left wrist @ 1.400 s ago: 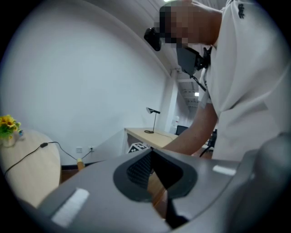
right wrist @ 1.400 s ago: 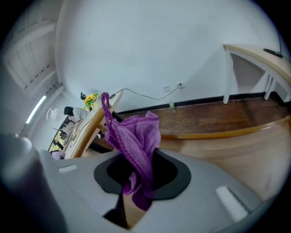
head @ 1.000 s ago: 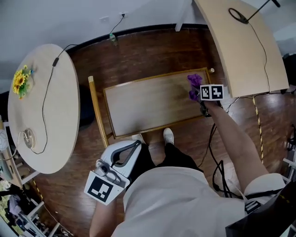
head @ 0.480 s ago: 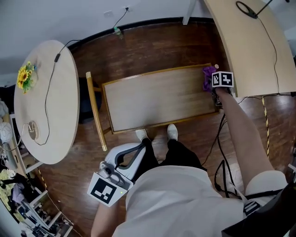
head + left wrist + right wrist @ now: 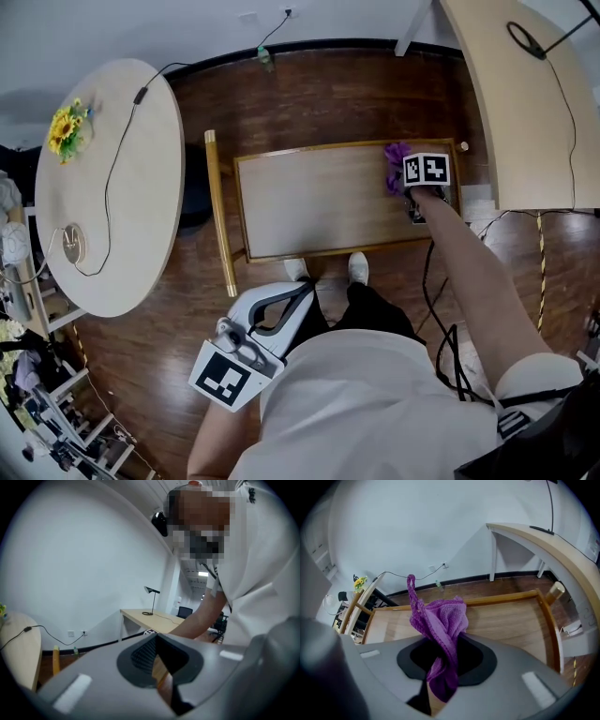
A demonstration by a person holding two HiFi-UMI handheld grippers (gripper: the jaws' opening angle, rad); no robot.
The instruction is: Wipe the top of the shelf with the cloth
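The shelf top (image 5: 319, 202) is a pale wooden rectangle with a raised rim, straight ahead of me in the head view. A purple cloth (image 5: 395, 167) lies bunched near its right end. My right gripper (image 5: 412, 192) is shut on that cloth, its marker cube just right of it. In the right gripper view the cloth (image 5: 440, 620) sticks up out of the right gripper (image 5: 442, 665), above the shelf top (image 5: 511, 620). My left gripper (image 5: 281, 302) hangs low by my left hip, shut and holding nothing. The left gripper (image 5: 159, 667) points out toward the room.
A round table (image 5: 103, 187) with sunflowers (image 5: 64, 131) and a cable stands left of the shelf. A long desk (image 5: 534, 103) stands to the right. Black cables (image 5: 441, 328) trail on the wood floor by my right leg. My shoes (image 5: 356, 267) touch the shelf's front edge.
The right gripper swept the cloth to the shelf's right edge, then drew it back a little to the left. The left gripper stayed by my hip.
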